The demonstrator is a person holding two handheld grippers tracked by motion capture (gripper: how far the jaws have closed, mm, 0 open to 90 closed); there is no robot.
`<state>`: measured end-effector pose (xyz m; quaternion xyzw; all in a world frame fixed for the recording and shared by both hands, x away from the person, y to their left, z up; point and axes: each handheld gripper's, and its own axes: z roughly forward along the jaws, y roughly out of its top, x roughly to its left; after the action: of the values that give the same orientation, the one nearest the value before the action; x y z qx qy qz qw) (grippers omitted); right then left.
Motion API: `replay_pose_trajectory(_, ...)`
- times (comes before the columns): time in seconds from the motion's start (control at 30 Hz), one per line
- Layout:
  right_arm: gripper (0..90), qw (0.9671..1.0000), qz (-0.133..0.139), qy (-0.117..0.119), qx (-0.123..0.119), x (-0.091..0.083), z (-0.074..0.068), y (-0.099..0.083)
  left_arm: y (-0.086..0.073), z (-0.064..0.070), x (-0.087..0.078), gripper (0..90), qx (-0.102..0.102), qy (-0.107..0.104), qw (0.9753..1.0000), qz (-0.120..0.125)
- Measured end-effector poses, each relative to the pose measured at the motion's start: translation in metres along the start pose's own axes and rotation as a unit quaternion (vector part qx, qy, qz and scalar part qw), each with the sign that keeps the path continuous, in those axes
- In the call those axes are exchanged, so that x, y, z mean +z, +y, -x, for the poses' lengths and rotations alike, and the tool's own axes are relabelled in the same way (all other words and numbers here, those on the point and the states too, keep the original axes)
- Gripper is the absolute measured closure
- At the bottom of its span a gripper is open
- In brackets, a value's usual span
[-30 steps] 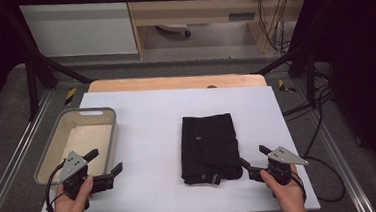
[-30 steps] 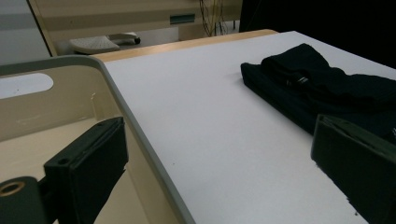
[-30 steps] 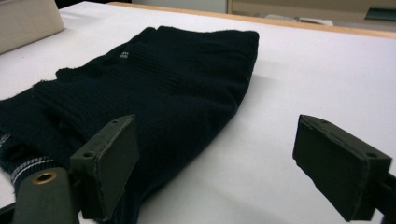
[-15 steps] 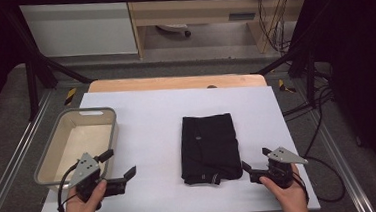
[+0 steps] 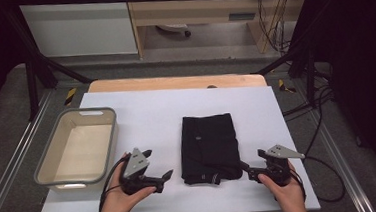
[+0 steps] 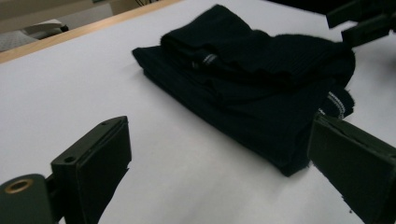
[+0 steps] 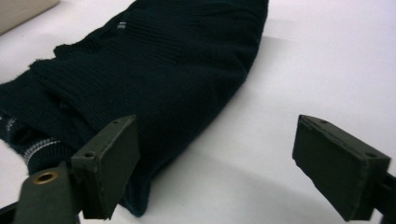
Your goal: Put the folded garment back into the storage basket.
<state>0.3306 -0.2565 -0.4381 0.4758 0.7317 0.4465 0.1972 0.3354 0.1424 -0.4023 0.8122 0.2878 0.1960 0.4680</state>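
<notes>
The fingers (image 6: 93, 163) of the left gripper (image 5: 151, 176) are being held spread apart, grasping nothing, just left of the near edge of the folded black garment (image 5: 209, 147). The fingers (image 7: 343, 163) of the right gripper (image 5: 248, 169) are likewise being held released, one finger lying against the garment's near right corner. The garment is lying flat at the middle of the white table (image 5: 151, 108). A beige tub (image 5: 45, 166) is being seen at the table's left edge.
</notes>
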Motion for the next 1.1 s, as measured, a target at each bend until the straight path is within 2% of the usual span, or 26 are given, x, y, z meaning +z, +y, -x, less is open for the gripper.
replay_pose_trajectory(0.13, 16.7, 0.9998, -0.009, -0.018, 0.002, -0.002, -0.006, 0.000, 0.010, 0.006, 0.022, 8.7, 0.022, -0.002, 0.9997, -0.011)
replay_pose_trajectory(0.23, 16.4, 0.9998, -0.009, -0.018, -0.008, -0.005, -0.011, -0.009, 0.006, 0.017, 0.034, 9.0, 0.021, -0.014, 0.9996, -0.011)
replay_pose_trajectory(0.3, 16.8, 0.9998, -0.010, -0.019, -0.005, -0.007, -0.012, -0.012, -0.001, 0.023, 0.040, 9.0, 0.015, -0.024, 0.9996, -0.010)
replay_pose_trajectory(0.33, 16.8, 0.9997, -0.007, -0.022, -0.011, -0.007, -0.014, -0.010, -0.005, 0.026, 0.043, 9.1, 0.009, -0.030, 0.9994, -0.013)
replay_pose_trajectory(0.4, 16.7, 0.9994, 0.000, -0.022, -0.025, -0.007, -0.017, -0.006, -0.010, 0.034, 0.048, 8.9, 0.019, -0.044, 0.9983, -0.034)
replay_pose_trajectory(0.5, 16.5, 0.9986, -0.007, -0.019, -0.049, -0.005, -0.023, -0.005, -0.016, 0.042, 0.051, 8.3, 0.023, -0.052, 0.9975, -0.042)
replay_pose_trajectory(0.6, 16.1, 0.9979, -0.017, -0.016, -0.060, -0.003, -0.025, -0.007, -0.018, 0.046, 0.054, 8.3, 0.023, -0.054, 0.9972, -0.047)
replay_pose_trajectory(0.73, 16.0, 0.9978, -0.020, -0.011, -0.062, -0.003, -0.024, -0.008, -0.020, 0.046, 0.057, 8.5, 0.020, -0.051, 0.9968, -0.057)
replay_pose_trajectory(0.8, 16.0, 0.9979, -0.023, -0.010, -0.060, -0.002, -0.024, -0.008, -0.021, 0.046, 0.058, 8.7, 0.022, -0.043, 0.9967, -0.065)
replay_pose_trajectory(1.0, 15.3, 0.9976, -0.027, -0.005, -0.063, -0.001, -0.025, -0.009, -0.024, 0.041, 0.062, 11.8, 0.011, -0.026, 0.9965, -0.079)
replay_pose_trajectory(1.1, 15.3, 0.9975, -0.029, -0.003, -0.064, 0.000, -0.026, -0.009, -0.025, 0.040, 0.065, 14.6, 0.009, -0.028, 0.9957, -0.087)
